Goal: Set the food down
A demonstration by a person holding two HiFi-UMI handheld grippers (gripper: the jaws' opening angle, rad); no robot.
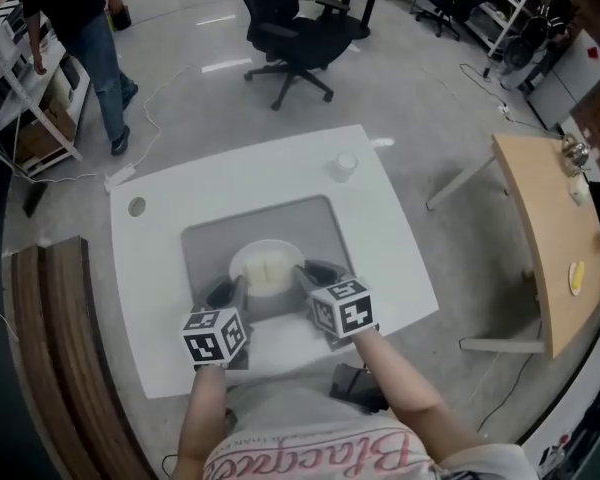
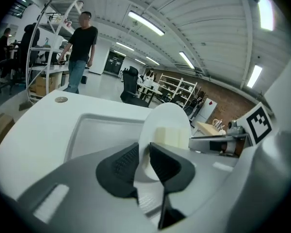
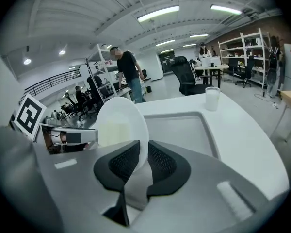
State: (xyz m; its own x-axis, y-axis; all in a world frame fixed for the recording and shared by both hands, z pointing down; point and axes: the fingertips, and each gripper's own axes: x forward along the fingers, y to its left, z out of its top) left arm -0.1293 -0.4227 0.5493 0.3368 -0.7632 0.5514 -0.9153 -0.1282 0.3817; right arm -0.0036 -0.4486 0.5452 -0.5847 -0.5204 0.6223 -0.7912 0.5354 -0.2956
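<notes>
Plate (image 1: pixel 245 260) with pale food (image 1: pixel 268 268) over the grey mat (image 1: pixel 300 218) toward the table's (image 1: pixel 380 238) near edge; my left gripper (image 1: pixel 230 290) and right gripper (image 1: pixel 305 271) each pinch its rim. White cup (image 1: pixel 344 166) stands apart near the far right corner.

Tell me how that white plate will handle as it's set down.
The plate looks rigid: left tongs and right tongs pinch only opposite rims, with no visible sag. Its smooth rim may slip. The pale food block lies loose, so tilting could slide it.
</notes>
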